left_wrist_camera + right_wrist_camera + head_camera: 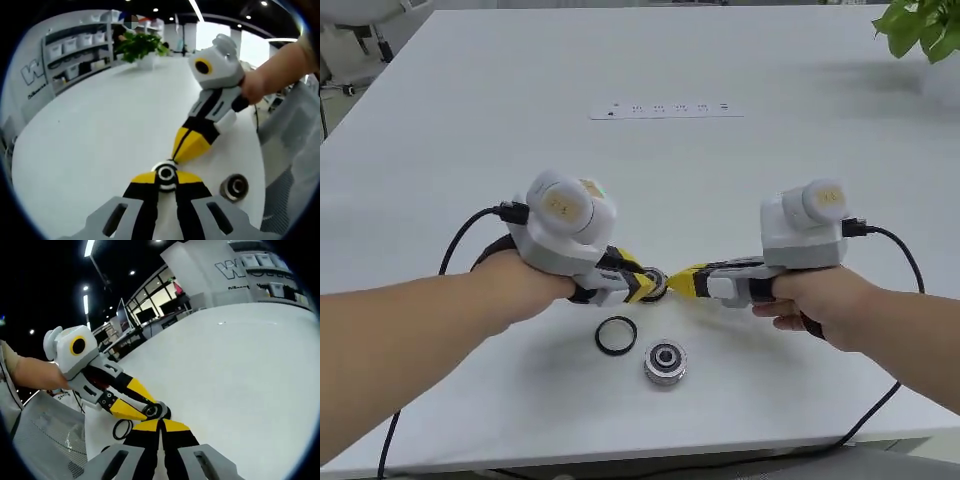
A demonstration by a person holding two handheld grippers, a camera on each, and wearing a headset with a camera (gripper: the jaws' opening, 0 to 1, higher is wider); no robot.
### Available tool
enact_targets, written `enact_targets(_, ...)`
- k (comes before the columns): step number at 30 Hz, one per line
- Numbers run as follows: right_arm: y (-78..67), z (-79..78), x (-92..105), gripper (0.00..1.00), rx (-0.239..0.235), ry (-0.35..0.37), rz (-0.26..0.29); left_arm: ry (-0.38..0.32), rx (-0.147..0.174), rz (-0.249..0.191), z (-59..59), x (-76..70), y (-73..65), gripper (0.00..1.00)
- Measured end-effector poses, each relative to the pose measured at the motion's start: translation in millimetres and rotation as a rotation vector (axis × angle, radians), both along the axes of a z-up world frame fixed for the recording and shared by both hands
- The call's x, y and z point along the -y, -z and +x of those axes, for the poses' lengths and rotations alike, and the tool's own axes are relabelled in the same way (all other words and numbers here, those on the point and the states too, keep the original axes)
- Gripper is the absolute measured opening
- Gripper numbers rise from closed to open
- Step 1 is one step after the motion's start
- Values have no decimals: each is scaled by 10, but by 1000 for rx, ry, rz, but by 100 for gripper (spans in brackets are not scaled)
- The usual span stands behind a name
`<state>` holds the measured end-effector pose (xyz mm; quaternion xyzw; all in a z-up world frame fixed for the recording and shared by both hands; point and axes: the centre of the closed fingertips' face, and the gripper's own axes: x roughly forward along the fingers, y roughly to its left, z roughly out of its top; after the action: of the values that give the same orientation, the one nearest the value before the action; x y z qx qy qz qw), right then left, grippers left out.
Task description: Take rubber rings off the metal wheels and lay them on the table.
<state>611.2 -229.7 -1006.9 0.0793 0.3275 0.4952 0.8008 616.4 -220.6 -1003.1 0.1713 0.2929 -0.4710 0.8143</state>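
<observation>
Left tongs (166, 180) clenched on small metal wheel (166, 172), held above white table (470, 150). Right tongs (160, 424) squeezed shut, tips touching edge of same wheel; cannot tell if pinching rubber. Black rubber ring (616, 335) lies flat on table, below tongs, on person's side. Second wheel (665, 361) sits just beside ring, not touching it. White power strip (665, 109) far back. Green plant (920, 25) at far corner.
</observation>
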Motion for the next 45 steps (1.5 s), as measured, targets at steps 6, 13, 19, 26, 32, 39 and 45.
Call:
enact_targets(6,-28,-29,-19,0,-10,14,14,3,8,9,5,0,6,12)
enact_targets(13,-55,-40,-47,0,-2,5,2,1,8,18,13,-5,12,12)
enact_targets(19,-64,-45,-58,0,-7,0,9,10,13,27,24,-12,22,12)
enact_targets(26,-67,-46,-67,0,-14,-5,21,22,19,32,38,-17,31,12)
enact_targets(32,-81,-58,-94,0,-21,-6,35,23,23,34,39,-19,35,12)
enact_targets(39,-161,-77,-163,0,-9,-35,71,21,25,36,34,-18,35,12)
enact_targets(45,-189,-138,-151,0,-47,-44,104,19,27,35,33,-16,35,12)
